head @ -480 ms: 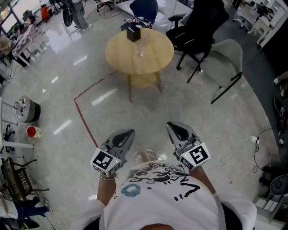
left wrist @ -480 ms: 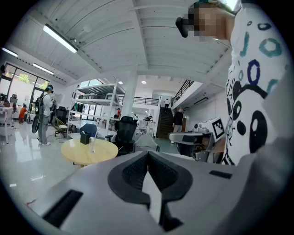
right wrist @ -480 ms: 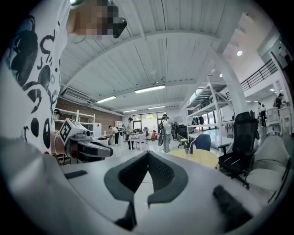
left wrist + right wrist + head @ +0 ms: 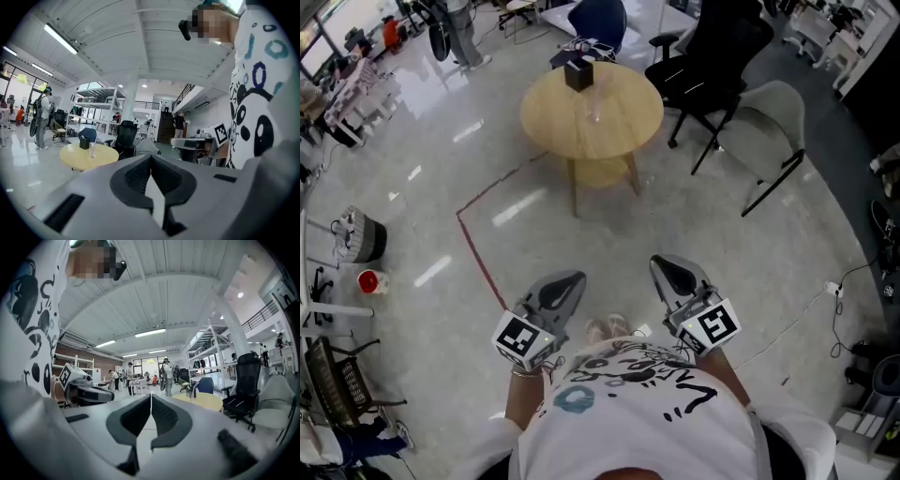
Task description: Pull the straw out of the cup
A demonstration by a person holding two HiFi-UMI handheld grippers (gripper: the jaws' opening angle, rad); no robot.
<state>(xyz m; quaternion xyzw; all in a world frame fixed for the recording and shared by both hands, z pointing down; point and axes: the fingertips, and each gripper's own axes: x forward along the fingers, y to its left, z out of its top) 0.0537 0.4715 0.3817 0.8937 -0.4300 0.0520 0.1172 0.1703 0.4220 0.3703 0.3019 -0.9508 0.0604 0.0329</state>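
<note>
A clear cup [image 4: 594, 106] with a thin straw stands on the round wooden table [image 4: 619, 122], several steps ahead of me. It also shows small in the left gripper view as the cup [image 4: 92, 150] and in the right gripper view as the cup [image 4: 190, 393]. My left gripper [image 4: 574, 279] and right gripper [image 4: 659, 264] are held low in front of my body, far from the table. Both are shut with nothing between the jaws. In their own views the left gripper [image 4: 151, 157] and right gripper [image 4: 151, 396] point towards the table.
A black box [image 4: 577, 72] stands on the table behind the cup. A black office chair [image 4: 712, 56] and a grey chair [image 4: 769, 127] stand right of the table, a blue chair [image 4: 600, 19] behind it. A red tape line [image 4: 476, 248] runs on the floor at left. A cable [image 4: 806, 314] lies at right.
Almost nothing differs. Both grippers sit a touch lower in the head view, still shut and empty.
</note>
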